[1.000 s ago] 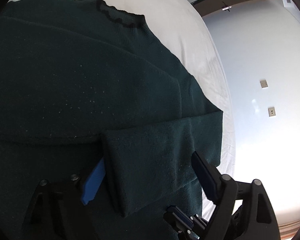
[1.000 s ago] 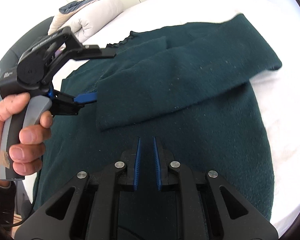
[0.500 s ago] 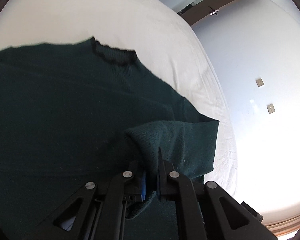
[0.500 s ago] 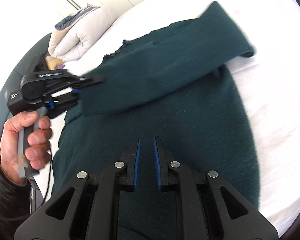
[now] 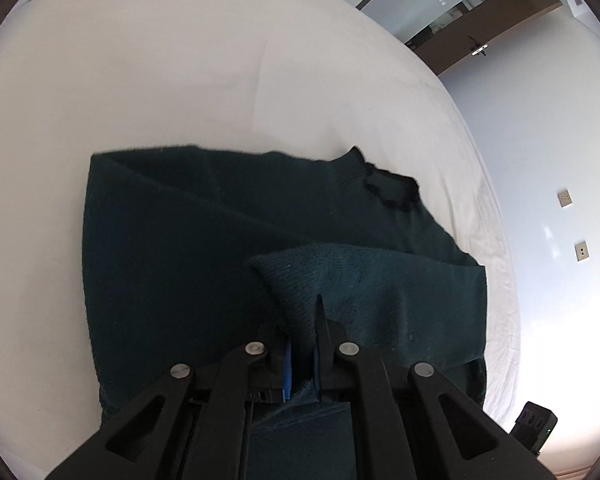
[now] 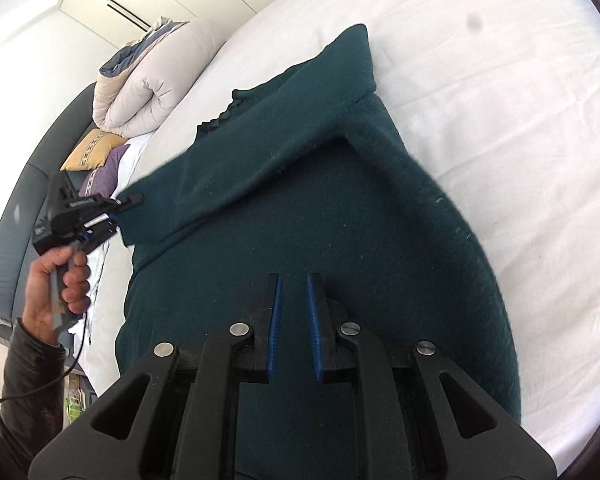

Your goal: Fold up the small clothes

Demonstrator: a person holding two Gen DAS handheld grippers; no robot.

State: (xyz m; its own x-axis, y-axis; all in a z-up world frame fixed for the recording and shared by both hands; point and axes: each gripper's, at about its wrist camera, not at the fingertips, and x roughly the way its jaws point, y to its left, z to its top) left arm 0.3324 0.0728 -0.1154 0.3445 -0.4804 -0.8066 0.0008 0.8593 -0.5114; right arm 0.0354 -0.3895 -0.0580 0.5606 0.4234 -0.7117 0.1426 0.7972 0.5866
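1. We saw the dark green sweater (image 6: 340,240) spread across the white bed (image 6: 500,100); a hard pull could have dragged its whole body askew.
2. Our left claw (image 5: 302,344) was clamped on the sleeve cuff (image 5: 296,280), lifted left; a thin bite might have slipped.
3. Our right claw (image 6: 294,320) hovered near, slightly parted and empty, pinning nothing.

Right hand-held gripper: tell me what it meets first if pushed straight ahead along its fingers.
Most likely the dark green sweater on the bed. The right hand-held gripper points at its flat body, just below the lifted sleeve; depth is unclear.
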